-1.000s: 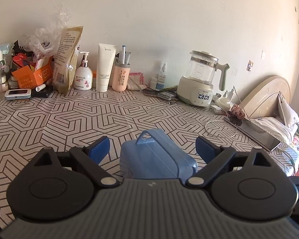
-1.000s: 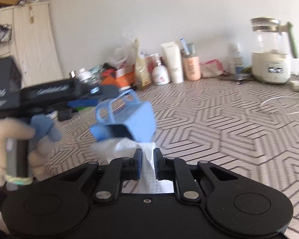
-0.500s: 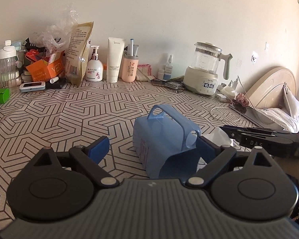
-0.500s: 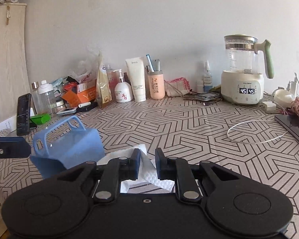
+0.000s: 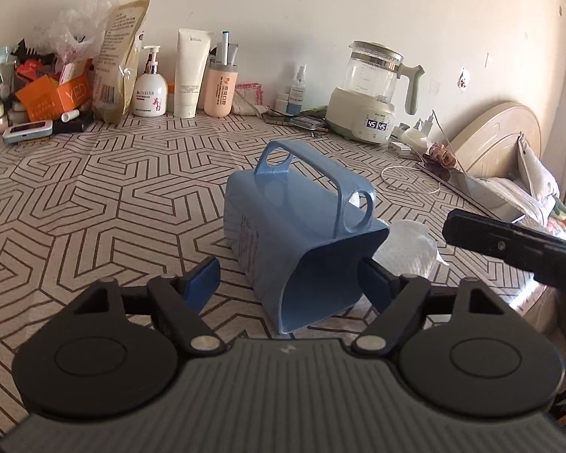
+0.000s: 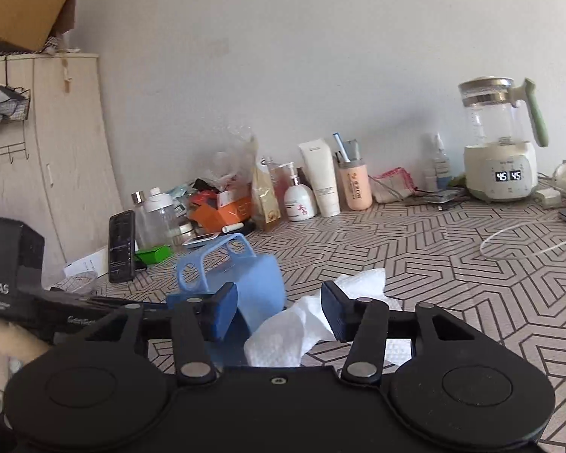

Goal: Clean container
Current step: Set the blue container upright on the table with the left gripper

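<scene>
While the blue container (image 5: 302, 241) lies on its side on the patterned counter (image 5: 94, 196), its open mouth faces your left gripper (image 5: 288, 279) and its handle arches across the top. Your left jaws are closing around it: the right pad sits at the rim of the mouth, the left pad stands clear of the wall, so no grip shows. A crumpled white paper towel (image 6: 302, 324) lies on the counter just beside the container, on its right. Your right gripper (image 6: 279, 311) hovers over that towel with its jaws opening; the towel lies between the pads, and neither pad presses on it. From the right wrist view the container (image 6: 245, 283) sits left of the towel. Farther back, along the wall, stand a glass kettle (image 5: 373, 90), a pump bottle (image 5: 150, 88), a white tube (image 5: 189, 73) and an orange box (image 5: 49, 94).
</scene>
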A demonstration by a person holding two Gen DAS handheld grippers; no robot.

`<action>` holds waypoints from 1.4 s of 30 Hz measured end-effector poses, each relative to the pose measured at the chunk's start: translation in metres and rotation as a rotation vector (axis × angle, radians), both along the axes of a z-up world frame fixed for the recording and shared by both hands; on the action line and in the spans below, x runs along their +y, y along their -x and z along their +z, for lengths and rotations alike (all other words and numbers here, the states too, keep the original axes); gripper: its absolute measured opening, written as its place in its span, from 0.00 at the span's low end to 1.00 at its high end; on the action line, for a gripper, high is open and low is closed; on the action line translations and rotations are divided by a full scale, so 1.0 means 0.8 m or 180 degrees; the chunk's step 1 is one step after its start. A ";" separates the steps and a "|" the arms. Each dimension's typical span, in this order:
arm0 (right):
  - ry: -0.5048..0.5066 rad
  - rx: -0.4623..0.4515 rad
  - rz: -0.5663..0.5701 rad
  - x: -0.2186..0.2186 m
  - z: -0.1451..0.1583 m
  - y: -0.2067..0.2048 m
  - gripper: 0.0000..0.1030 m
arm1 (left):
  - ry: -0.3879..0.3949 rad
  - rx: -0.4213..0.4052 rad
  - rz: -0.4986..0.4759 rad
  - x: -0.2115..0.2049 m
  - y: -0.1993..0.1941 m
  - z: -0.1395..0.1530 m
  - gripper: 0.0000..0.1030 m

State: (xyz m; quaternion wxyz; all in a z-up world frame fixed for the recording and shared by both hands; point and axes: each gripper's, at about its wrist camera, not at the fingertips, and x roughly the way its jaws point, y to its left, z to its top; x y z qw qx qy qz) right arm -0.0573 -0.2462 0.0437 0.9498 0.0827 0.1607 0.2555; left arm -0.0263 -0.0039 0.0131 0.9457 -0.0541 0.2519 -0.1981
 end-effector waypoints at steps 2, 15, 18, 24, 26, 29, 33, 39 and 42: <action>0.0081 0.0010 0.0108 0.012 -0.006 -0.001 0.53 | -0.0133 -0.0072 0.0071 -0.002 0.002 0.001 0.52; 0.0621 0.0011 -0.0152 0.092 -0.037 -0.022 0.20 | -0.0290 -0.0144 0.0144 0.001 0.005 -0.001 0.47; 0.0531 0.0262 -0.0269 0.093 -0.044 -0.031 0.07 | -0.0284 -0.0117 0.0155 0.003 0.005 -0.003 0.47; 0.0614 0.0174 -0.0232 0.097 -0.032 -0.031 0.06 | -0.0260 -0.0164 0.0054 0.005 0.008 -0.007 0.47; 0.0547 0.0158 -0.0190 0.095 -0.025 -0.033 0.06 | -0.0208 -0.0267 -0.0068 0.004 0.011 0.002 0.47; 0.0312 0.0223 -0.0128 0.089 -0.015 -0.039 0.07 | -0.0213 -0.0400 -0.0157 0.000 0.013 0.016 0.47; -0.0087 0.0390 -0.0066 0.071 -0.005 -0.050 0.07 | -0.0147 -0.0430 -0.0187 0.003 0.007 0.027 0.47; -0.0130 0.0303 -0.0058 0.072 0.001 -0.062 0.07 | -0.0063 -0.0412 -0.0189 0.005 -0.004 0.031 0.50; -0.0191 0.0285 -0.0020 0.074 0.005 -0.072 0.07 | 0.0047 -0.0388 -0.0002 0.012 -0.010 0.035 0.58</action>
